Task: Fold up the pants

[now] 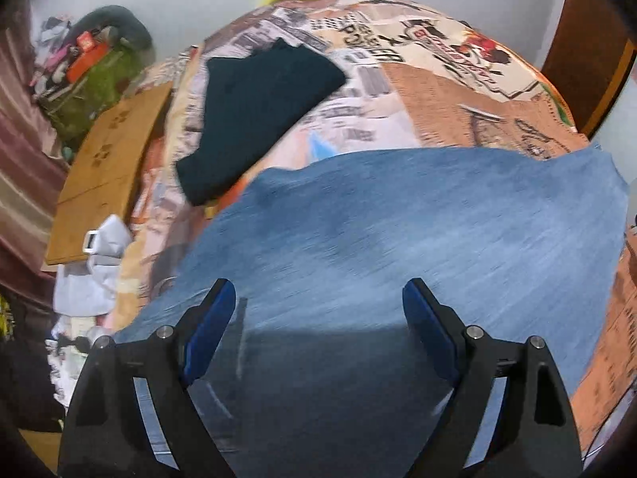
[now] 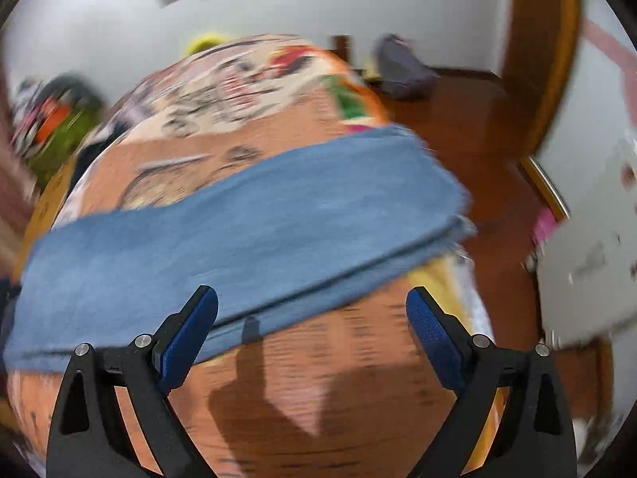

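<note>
Blue denim pants [image 1: 418,231] lie spread on a bed with a printed orange and cream cover [image 1: 438,91]. My left gripper [image 1: 318,298] is open and empty, hovering over the near part of the pants. In the right wrist view the pants [image 2: 247,223] lie folded lengthwise across the bed, the leg ends reaching the bed's right edge. My right gripper [image 2: 312,306] is open and empty, just above the near edge of the pants, over the bed cover [image 2: 338,358]. Both views are motion-blurred.
A dark folded garment [image 1: 254,111] lies on the bed beyond the pants. A wooden board [image 1: 107,171] and cluttered items [image 1: 87,67] stand left of the bed. A wooden floor [image 2: 458,111] with a grey bag [image 2: 402,67] lies to the right. A white cabinet [image 2: 589,247] stands at the right.
</note>
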{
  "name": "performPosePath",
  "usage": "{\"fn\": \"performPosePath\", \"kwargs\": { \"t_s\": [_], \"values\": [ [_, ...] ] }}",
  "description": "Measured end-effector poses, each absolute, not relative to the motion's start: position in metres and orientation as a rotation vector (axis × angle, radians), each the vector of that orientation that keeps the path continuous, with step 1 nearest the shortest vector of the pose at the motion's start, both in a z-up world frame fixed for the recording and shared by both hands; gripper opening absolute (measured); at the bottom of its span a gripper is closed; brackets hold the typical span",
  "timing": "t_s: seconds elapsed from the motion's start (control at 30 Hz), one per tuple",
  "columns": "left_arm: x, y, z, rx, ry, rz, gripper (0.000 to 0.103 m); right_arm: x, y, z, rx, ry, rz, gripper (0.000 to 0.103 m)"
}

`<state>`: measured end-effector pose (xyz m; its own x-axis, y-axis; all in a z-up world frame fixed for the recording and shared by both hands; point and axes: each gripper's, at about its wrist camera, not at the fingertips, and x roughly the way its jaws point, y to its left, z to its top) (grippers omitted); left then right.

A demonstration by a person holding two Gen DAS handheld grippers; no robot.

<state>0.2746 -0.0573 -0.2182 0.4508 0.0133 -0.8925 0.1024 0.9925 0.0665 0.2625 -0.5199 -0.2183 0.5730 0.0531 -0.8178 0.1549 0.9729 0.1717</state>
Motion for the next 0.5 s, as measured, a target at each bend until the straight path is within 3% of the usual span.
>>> {"fn": "performPosePath", "kwargs": {
  "t_s": [0.23, 0.5],
  "values": [
    [0.291, -0.095, -0.227, 0.057, 1.157, -0.123, 0.088, 0.286, -0.583, -0.248, 0.542, 1.000, -0.104, 0.090],
    [0.300, -0.127, -0.229, 0.109, 1.152, -0.147, 0.089, 0.313, -0.615, -0.275, 0.747, 1.024, -0.093, 0.060]
  ]
}}
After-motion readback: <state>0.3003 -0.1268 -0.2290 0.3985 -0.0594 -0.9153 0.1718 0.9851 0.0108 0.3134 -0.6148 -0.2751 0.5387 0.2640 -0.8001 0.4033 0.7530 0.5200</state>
